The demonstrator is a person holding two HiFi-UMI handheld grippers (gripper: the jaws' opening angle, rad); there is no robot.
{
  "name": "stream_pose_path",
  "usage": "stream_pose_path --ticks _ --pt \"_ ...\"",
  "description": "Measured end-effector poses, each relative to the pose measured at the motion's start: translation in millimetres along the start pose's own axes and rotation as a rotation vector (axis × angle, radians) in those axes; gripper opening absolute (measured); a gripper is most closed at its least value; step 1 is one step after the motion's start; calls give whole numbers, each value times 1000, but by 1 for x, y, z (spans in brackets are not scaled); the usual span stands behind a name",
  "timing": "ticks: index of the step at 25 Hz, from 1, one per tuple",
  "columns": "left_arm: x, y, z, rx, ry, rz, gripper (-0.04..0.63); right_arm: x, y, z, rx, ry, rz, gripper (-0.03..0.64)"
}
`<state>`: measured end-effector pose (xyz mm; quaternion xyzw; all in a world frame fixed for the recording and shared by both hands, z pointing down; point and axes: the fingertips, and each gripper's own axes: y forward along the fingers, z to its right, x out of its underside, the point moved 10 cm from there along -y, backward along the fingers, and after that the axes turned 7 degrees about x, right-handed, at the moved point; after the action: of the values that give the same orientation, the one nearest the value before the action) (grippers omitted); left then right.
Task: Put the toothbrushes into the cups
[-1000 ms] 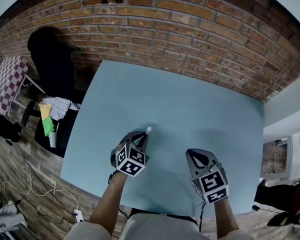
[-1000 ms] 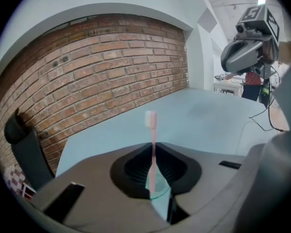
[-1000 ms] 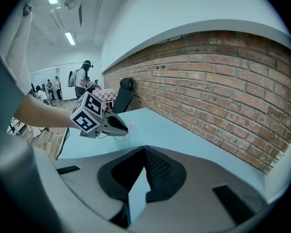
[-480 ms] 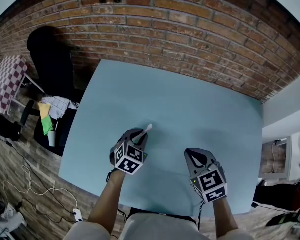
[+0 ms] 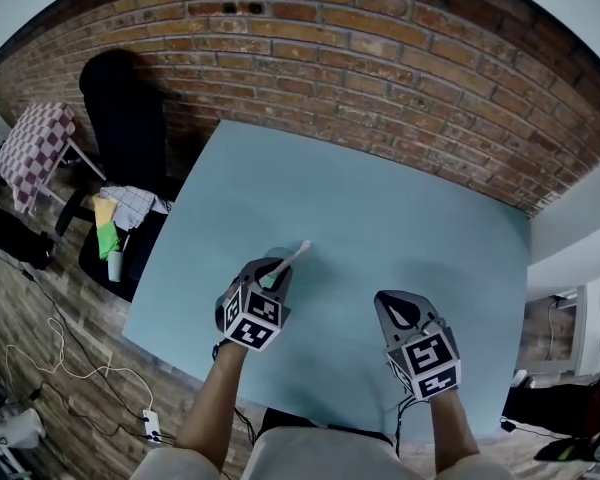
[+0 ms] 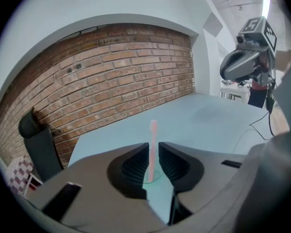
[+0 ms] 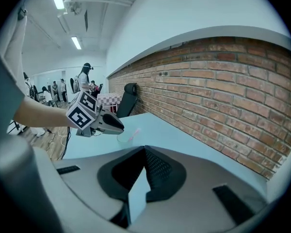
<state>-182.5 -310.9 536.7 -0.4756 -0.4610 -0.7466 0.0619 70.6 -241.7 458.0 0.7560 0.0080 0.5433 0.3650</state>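
A pink toothbrush (image 6: 153, 149) stands in a clear cup (image 6: 153, 173) on the light blue table (image 5: 380, 208); its head leans up and away. My left gripper (image 5: 277, 271) sits just behind the cup, jaws a narrow gap apart, and the brush and cup show through that gap a little beyond the tips. From the right gripper view the left gripper (image 7: 120, 127) hovers at the rim of the cup (image 7: 123, 139), with the toothbrush (image 7: 134, 133) leaning out past it. My right gripper (image 5: 400, 306) rests near the table's front right, jaws together and holding nothing.
A brick wall (image 5: 380, 58) runs along the far side of the table. A black chair (image 5: 130, 108) with clothes (image 5: 120, 213) on it stands off the left edge. Cables lie on the wooden floor (image 5: 50, 368).
The left gripper has drawn back a little from the cup, so more of the toothbrush shows beyond its tips. The right gripper has stayed in place.
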Motion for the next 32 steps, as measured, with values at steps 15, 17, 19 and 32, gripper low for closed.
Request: stream_pose_path --ticks 15,17,19,32 --pt "-11 -98 64 -181 -17 77 81 -3 -60 -8 -53 -59 131 6" --pt "-13 -111 74 -198 -30 102 77 -3 -70 -9 -56 -66 147 6" --pt "-17 -124 85 -216 -37 129 74 -4 -80 -10 -58 -73 166 6" --pt "-48 -206 164 -301 -19 311 14 -9 -149 -23 -89 -105 287 6"
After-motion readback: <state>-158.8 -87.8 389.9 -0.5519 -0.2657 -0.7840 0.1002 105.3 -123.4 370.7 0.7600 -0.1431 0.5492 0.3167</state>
